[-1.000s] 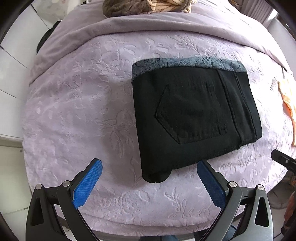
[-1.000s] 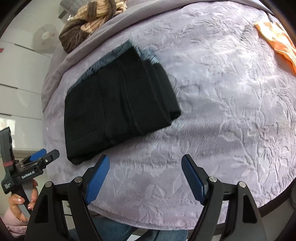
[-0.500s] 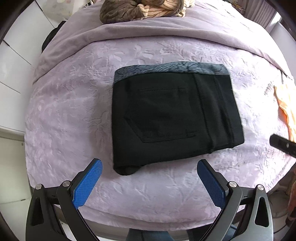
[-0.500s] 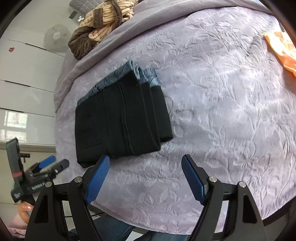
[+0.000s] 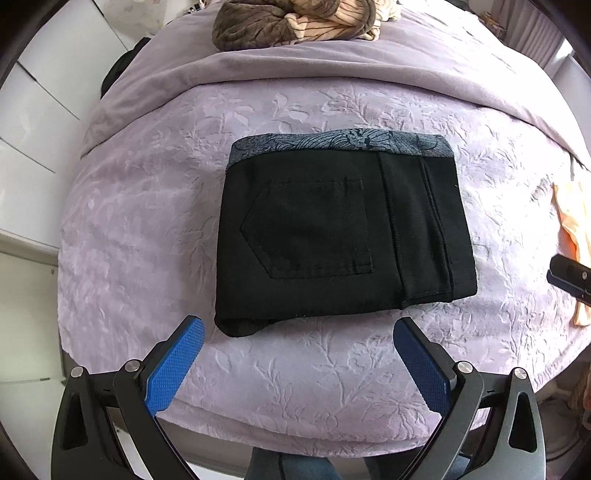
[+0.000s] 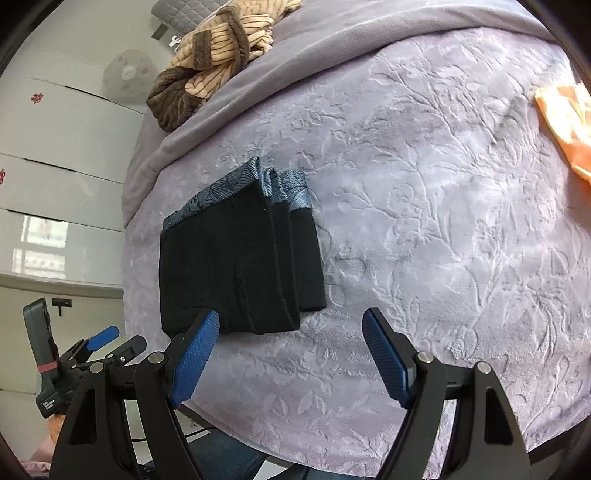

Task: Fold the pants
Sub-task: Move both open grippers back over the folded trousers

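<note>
In the left wrist view, the black pants (image 5: 340, 236) are seen folded into a compact rectangle on the lilac embossed bedspread (image 5: 147, 221), back pocket uppermost and the grey patterned waistband along the far edge. The left gripper (image 5: 297, 354) is held just near of the bundle with its blue pads spread wide and nothing between them; no cloth is touched. The folding is judged to be essentially done, so what remains is best limited to a light tidy: the bulging near-left corner, where an inner layer pokes out, could be tucked or pressed flat, approached low and square so that the stacked layers are not dragged apart. A brown and beige striped garment (image 5: 295, 18) is heaped at the far end of the bed, well apart, and an orange cloth (image 5: 570, 229) lies at the right edge; neither is judged to obstruct. In the right wrist view, the right gripper (image 6: 290, 345) is likewise held wide open and empty, with its left pad overlapping the near edge of the pants (image 6: 236, 266) in the picture; whether it touches cannot be told. The stepped layers on the right side of the bundle are visible here and are judged the part most likely to slide if nudged sideways. The orange cloth (image 6: 567, 122) sits far right, and the striped garment (image 6: 218, 55) far left.
</note>
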The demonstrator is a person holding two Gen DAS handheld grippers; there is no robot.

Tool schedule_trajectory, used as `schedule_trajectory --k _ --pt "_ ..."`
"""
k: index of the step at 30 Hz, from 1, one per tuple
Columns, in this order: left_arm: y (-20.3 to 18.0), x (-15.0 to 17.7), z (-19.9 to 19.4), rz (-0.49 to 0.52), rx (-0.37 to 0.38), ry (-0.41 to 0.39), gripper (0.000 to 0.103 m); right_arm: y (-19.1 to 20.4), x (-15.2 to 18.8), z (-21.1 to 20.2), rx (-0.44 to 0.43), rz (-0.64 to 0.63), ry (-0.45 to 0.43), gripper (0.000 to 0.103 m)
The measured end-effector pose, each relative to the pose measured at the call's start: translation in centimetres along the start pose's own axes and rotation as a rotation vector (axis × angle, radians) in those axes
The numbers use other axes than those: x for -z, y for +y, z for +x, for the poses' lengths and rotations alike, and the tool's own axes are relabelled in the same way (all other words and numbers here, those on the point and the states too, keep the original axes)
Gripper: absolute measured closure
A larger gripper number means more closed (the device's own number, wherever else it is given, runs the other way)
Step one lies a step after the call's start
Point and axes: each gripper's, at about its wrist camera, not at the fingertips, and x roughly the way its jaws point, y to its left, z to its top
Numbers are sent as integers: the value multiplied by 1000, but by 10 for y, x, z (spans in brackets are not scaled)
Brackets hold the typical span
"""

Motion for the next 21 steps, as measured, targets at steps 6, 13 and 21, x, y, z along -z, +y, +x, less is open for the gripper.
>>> schedule_trajectory --k 6,13,21 --pt "-2 -1 -4 -7 -37 -32 0 -8 7 5 -6 9 31 20" --pt "11 -5 4 -59 -31 -32 0 -11 14 19 11 -8 96 20" --pt "23 -16 26 -38 1 -23 0 -2 9 27 20 12 96 20"
